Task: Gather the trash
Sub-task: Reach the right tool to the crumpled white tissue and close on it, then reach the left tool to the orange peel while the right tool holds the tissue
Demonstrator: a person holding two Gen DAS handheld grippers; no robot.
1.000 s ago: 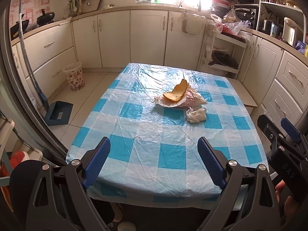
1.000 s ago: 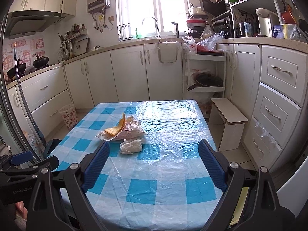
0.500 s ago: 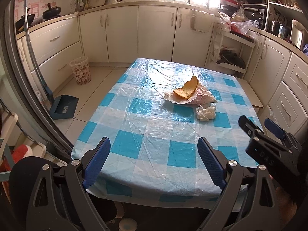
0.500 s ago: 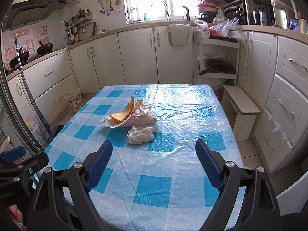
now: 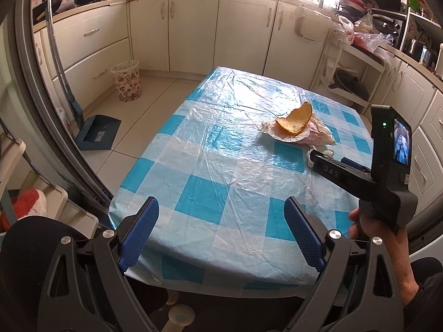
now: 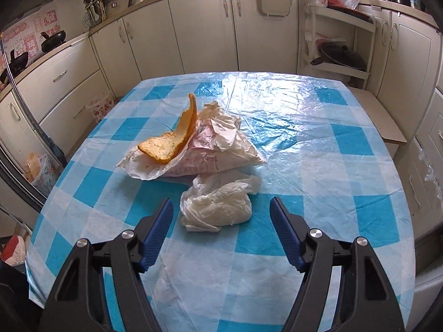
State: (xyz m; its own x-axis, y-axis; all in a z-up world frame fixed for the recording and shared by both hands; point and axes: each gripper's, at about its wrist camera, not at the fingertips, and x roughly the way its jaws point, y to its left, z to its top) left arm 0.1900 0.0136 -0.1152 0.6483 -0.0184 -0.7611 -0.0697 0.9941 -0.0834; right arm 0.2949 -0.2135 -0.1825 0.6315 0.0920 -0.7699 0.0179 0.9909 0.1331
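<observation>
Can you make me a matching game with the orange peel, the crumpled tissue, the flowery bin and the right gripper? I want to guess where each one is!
Things:
1. orange peel
2. crumpled tissue
3. flowery bin
4. right gripper

Places:
A. on the floor by the cabinets
B. open, just in front of the tissue
C. lying on the wrinkled bag
D. on the table, nearest the right gripper

Pairs: 1-C, 2-D, 3-A, 4-B

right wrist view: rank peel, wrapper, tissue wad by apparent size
1. wrapper, clearly largest.
2-3. tissue wad and peel look alike; the wad is nearer the camera, so I won't rank them.
</observation>
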